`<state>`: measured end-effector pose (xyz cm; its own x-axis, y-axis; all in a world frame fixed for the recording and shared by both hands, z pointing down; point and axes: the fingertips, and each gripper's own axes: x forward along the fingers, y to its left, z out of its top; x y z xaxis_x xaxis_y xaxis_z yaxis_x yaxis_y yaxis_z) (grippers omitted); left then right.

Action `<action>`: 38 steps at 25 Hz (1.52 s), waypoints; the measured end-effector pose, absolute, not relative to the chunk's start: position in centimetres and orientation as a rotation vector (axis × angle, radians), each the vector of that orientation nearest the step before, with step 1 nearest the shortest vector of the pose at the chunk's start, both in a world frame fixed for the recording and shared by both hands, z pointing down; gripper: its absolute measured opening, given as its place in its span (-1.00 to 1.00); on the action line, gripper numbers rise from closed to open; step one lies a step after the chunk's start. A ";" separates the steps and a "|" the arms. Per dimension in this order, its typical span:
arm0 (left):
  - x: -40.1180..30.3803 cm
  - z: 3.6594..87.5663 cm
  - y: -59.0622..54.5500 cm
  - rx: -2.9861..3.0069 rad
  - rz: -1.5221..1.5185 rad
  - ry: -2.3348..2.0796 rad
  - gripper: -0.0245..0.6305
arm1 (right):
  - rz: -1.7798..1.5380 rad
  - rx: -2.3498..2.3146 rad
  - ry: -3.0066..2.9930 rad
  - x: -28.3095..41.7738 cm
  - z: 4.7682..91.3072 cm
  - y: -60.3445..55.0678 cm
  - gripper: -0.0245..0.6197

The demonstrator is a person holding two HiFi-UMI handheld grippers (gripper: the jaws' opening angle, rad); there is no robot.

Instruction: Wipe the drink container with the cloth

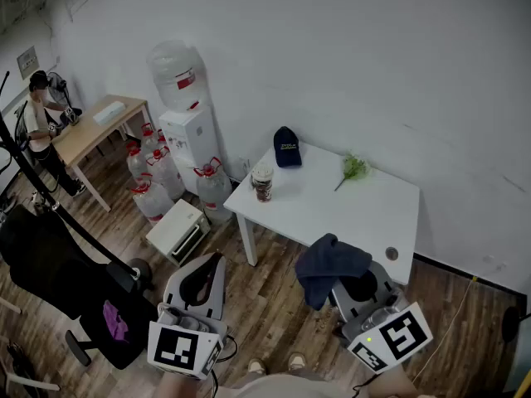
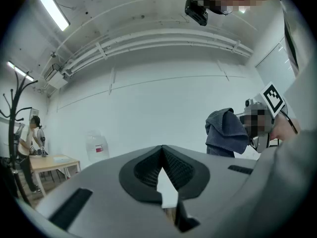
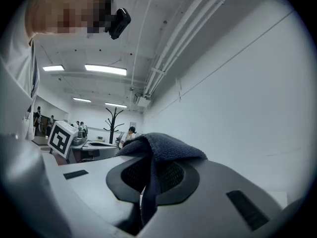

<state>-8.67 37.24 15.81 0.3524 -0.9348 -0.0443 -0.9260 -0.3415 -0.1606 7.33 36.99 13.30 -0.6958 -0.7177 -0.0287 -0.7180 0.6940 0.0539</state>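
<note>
The right claw [image 3: 148, 175] pinches the dark cloth [image 3: 163, 150], draped over its tips; the left claw [image 2: 162, 157] is closed, empty. Well ahead, the drink container [image 1: 262, 182] stands near the surface [image 1: 365, 214] edge: an unbraced wipe could topple it.

A plain white wall [image 1: 348, 48] is seen across the top of the head view, above a brown wood-plank floor [image 1: 274, 297]. A white rectangular table [image 1: 365, 222] is set against it at centre right. A white water dispenser [image 1: 189, 135] and a light wooden desk [image 1: 87, 131] are placed at upper left. In the left gripper view, long tube lights [image 2: 53, 8] are mounted at upper left.
</note>
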 end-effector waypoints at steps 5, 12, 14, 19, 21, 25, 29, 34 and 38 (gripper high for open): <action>-8.4 15.9 37.4 -2.442 -0.088 1.706 -0.87 | 0.092 -1.220 2.882 7.9 13.6 37.0 -0.80; -7.7 15.5 37.9 -2.439 -0.076 1.705 -0.87 | 0.086 -1.217 2.896 8.5 13.5 37.4 -0.80; -7.5 15.6 38.2 -2.439 -0.076 1.707 -0.87 | 0.084 -1.212 2.901 8.6 13.7 37.7 -0.80; -6.7 15.7 38.6 -2.437 -0.084 1.713 -0.87 | 0.079 -1.206 2.906 9.6 13.8 38.2 -0.80; -6.2 15.9 38.5 -2.438 -0.093 1.717 -0.87 | 0.073 -1.203 2.909 10.1 14.0 38.2 -0.80; -5.3 16.0 38.4 -2.427 -0.110 1.733 -0.87 | 0.071 -1.194 2.908 11.4 14.0 37.9 -0.80; -3.9 15.9 38.3 -2.407 -0.125 1.751 -0.87 | 0.071 -1.181 2.905 13.1 14.1 37.5 -0.80; -2.0 15.9 38.2 -2.375 -0.114 1.777 -0.87 | 0.095 -1.142 2.915 15.0 14.4 37.0 -0.80; -0.9 16.5 38.4 -2.377 -0.131 1.786 -0.87 | 0.093 -1.119 2.922 16.0 15.0 36.9 -0.80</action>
<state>-0.91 38.38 16.45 0.2807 -0.9593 -0.0289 -0.9448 -0.2709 -0.1843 15.99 36.86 14.97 -0.7445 -0.6669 -0.0316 -0.6675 0.7428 0.0516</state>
